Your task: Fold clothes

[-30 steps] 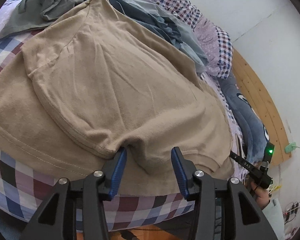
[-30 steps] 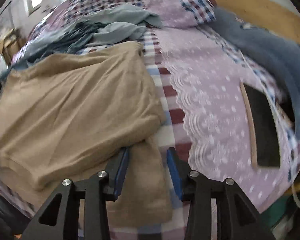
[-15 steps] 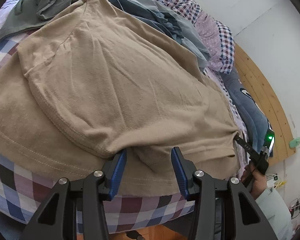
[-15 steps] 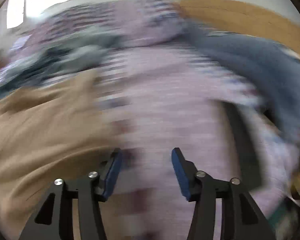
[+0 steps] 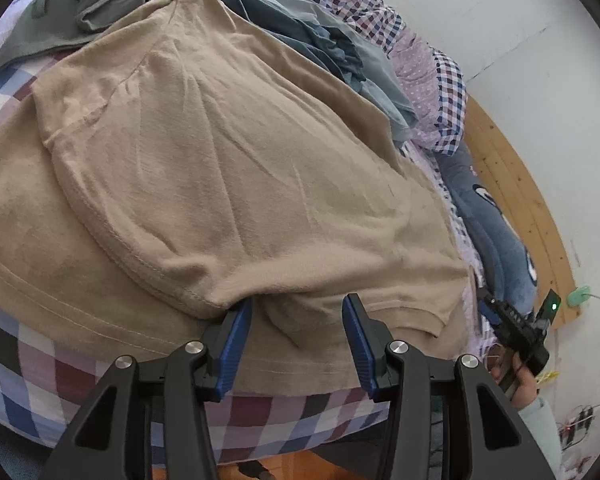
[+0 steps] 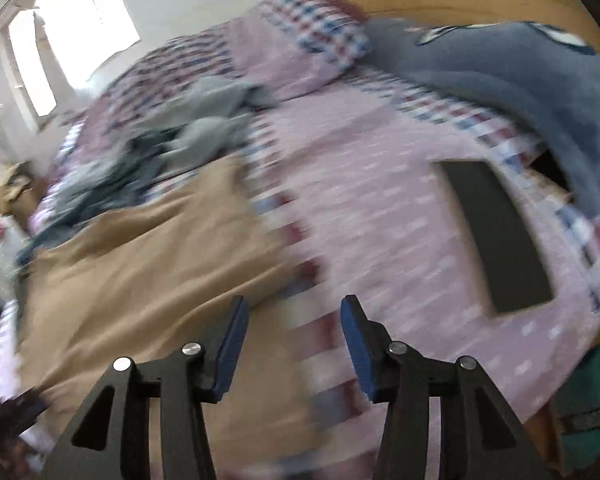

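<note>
A tan T-shirt (image 5: 228, 168) lies spread on the checked bed sheet (image 5: 40, 364), with one side folded over its body. My left gripper (image 5: 296, 320) hovers at the shirt's near hem. Its jaws stand half apart, and a loose fold of tan cloth lies between the pads without being pinched. In the right wrist view, which is blurred, my right gripper (image 6: 292, 320) is open with nothing between its pads. It sits just off the T-shirt's (image 6: 140, 272) right edge, over pink sheet. A hand holds the right gripper (image 5: 483, 294) at the shirt's far right corner.
A heap of grey-blue clothes (image 5: 312, 28) lies behind the shirt, with a grey-green garment (image 5: 80, 4) to its left. A blue plush blanket (image 6: 520, 80) and a dark flat rectangle (image 6: 496, 232) occupy the bed's right side. A wooden headboard (image 5: 516, 184) lines the wall. The bed's edge drops off near me.
The right gripper let go of the tan cloth that lay between its jaws, widened, rolled, and moved right off the shirt. The shirt's right corner now lies slack. The left gripper kept still.
</note>
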A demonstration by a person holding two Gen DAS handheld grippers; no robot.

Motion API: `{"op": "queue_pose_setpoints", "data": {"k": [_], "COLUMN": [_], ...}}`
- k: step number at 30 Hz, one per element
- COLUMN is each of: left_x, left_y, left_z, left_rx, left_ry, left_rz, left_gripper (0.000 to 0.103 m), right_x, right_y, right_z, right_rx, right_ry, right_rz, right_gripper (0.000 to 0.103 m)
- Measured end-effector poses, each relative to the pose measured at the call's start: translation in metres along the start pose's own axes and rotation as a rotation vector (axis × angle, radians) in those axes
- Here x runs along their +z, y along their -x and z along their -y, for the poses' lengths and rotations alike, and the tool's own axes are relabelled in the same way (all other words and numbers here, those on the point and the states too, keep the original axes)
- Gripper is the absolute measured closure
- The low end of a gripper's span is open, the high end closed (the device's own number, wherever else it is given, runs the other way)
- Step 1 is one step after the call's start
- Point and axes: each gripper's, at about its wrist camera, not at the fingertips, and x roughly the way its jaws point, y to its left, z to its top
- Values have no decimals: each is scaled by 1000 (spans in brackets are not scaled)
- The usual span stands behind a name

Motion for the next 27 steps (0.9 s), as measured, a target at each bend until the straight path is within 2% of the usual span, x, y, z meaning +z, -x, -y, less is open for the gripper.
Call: {"op": "queue_pose_setpoints", "data": {"k": [2,5,9,13,15,16,18,20,24,26,27], "left_x": [0,0,1,2,2,2,4,4,6,9,9], "left_y": [-1,-3,-8,-11,-15,-16,-14,-3,34,33,22], "left_z": [0,-1,-4,-4,-3,-3,-4,1,13,5,-3], "left_rx": [-20,-54,-85,-124,-104,-89,-78,-83,-107,-81,-41], "left_ry": [9,29,61,87,79,76,78,57,7,30,59], "left_rz": [-7,-26,-36,-39,-40,-40,-22,31,181,172,127], "left_gripper": [53,53,53,53,67,83,88,91,92,92,92], "right_x": [-12,-31,-48,-58,-60,-60,-59,-59,-66,-76,-81], "right_y": [1,-7,-21,-32,-35,-36,-25,-14,9,-6,-19], "right_z": [-18,-47,-79,-100,-106,-107,-111,-117,-135,-136,-134], "right_rx": [84,150,173,158,131,121,134,156,216,182,154], "right_ry": [-9,26,95,138,156,158,173,190,227,249,254], "right_rz": [-43,-116,-177,-184,-180,-178,-152,-126,-89,-139,-180], "right_gripper": [52,52,52,55,75,87,89,90,90,90,90]}}
